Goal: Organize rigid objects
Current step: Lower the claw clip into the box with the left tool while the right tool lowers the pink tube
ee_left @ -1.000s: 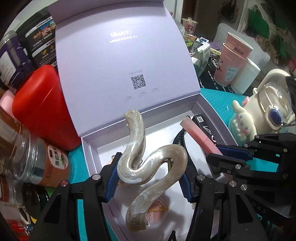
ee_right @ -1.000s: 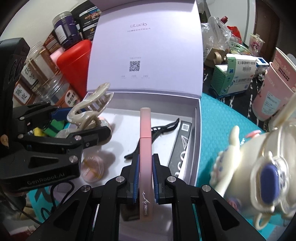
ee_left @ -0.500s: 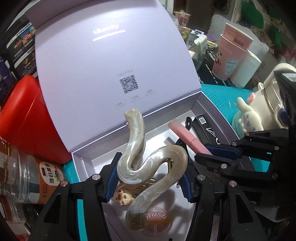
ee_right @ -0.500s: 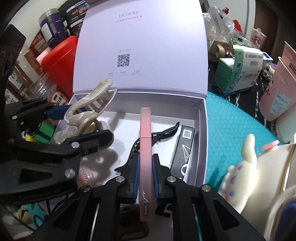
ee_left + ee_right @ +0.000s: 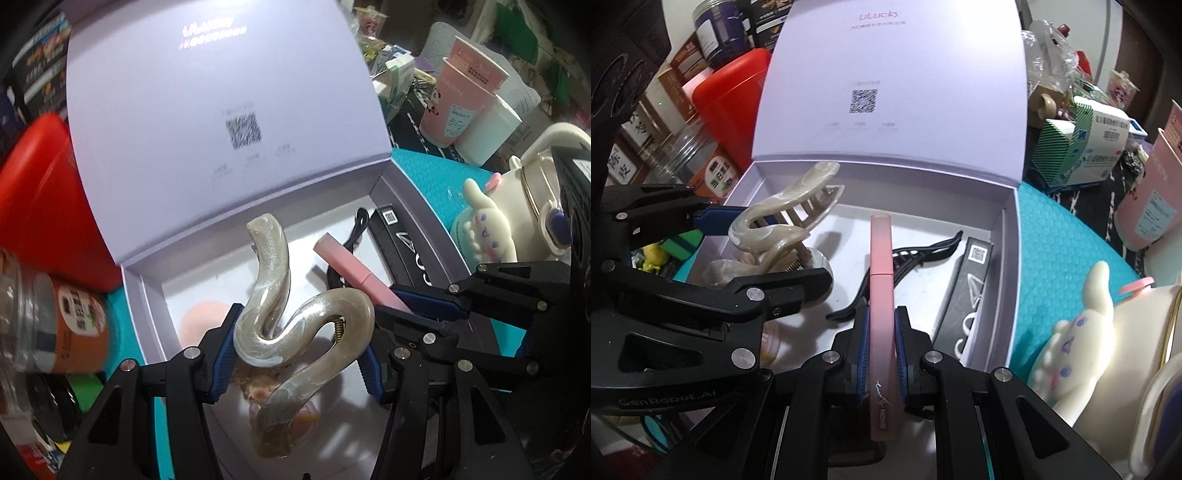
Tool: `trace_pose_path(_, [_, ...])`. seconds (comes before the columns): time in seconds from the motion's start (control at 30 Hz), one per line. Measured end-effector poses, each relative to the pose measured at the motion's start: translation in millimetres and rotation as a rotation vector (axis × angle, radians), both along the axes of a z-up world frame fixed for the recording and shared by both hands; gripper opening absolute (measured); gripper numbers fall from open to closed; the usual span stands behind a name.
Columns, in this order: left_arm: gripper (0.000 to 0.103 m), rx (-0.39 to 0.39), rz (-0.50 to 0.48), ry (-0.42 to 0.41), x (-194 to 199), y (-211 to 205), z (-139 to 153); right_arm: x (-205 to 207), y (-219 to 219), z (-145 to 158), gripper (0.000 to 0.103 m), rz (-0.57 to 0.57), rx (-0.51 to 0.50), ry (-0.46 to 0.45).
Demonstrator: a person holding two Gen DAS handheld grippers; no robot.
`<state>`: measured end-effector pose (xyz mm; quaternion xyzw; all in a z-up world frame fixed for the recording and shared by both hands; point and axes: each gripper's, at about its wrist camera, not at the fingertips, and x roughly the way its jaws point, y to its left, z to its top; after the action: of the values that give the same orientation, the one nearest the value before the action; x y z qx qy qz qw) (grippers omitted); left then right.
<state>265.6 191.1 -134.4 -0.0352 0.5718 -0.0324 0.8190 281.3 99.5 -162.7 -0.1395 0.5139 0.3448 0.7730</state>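
Movement over the last second is forward and slightly down: both claws have pushed deeper over the open lavender box [image 5: 1007,273], whose raised lid now fills more of each view. On the left, the left claw [image 5: 297,352] stays clamped on the pearly hair clip [image 5: 295,325], held above the box's left half, over a small round pink item lying on the floor there. To its right, the right claw [image 5: 881,354] keeps its pads tight on the pink tube [image 5: 881,295], which points toward the lid hinge above a black hair clip [image 5: 908,258], beside the black carton [image 5: 967,291] along the right wall. Both items appear close to release height; lowering and letting go likely come next.
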Motion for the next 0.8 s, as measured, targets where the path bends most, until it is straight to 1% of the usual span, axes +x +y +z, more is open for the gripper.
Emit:
trace_pose_path(0.1, [0.056, -0.033, 0.028, 0.029, -0.8, 6.1, -5.6, -7.8, 2.3, -2.2, 0.013, 0.006, -0.006, 0.008])
trace_pose_path(0.17, [0.056, -0.036, 0.031, 0.024, -2.3, 7.2, -5.8, -6.7, 4.0, -2.7, 0.013, 0.005, -0.007, 0.012])
trace_pose_path(0.43, [0.056, -0.013, 0.037, 0.024, -0.9, 5.9, -8.1, 2.6, 14.4, -8.2, 0.014, 0.014, -0.035, 0.023])
trace_pose_path(0.57, [0.056, -0.003, 0.045, 0.019, -0.8, 5.3, -7.4, 6.5, 8.7, -7.9, 0.015, 0.006, -0.047, 0.024])
trace_pose_path(0.63, [0.056, 0.014, 0.053, 0.016, -0.7, 5.8, -6.0, 6.9, 7.6, -4.1, 0.027, 0.001, -0.053, 0.008])
trace_pose_path(0.7, [0.056, 0.010, 0.058, 0.007, -1.4, 7.1, -4.1, 7.0, 6.1, 0.0, 0.035, -0.005, -0.047, 0.001])
trace_pose_path(0.8, [0.056, 0.012, 0.073, 0.003, -1.8, 9.1, -1.4, 6.8, 3.9, 5.3, 0.036, -0.015, -0.039, -0.005])
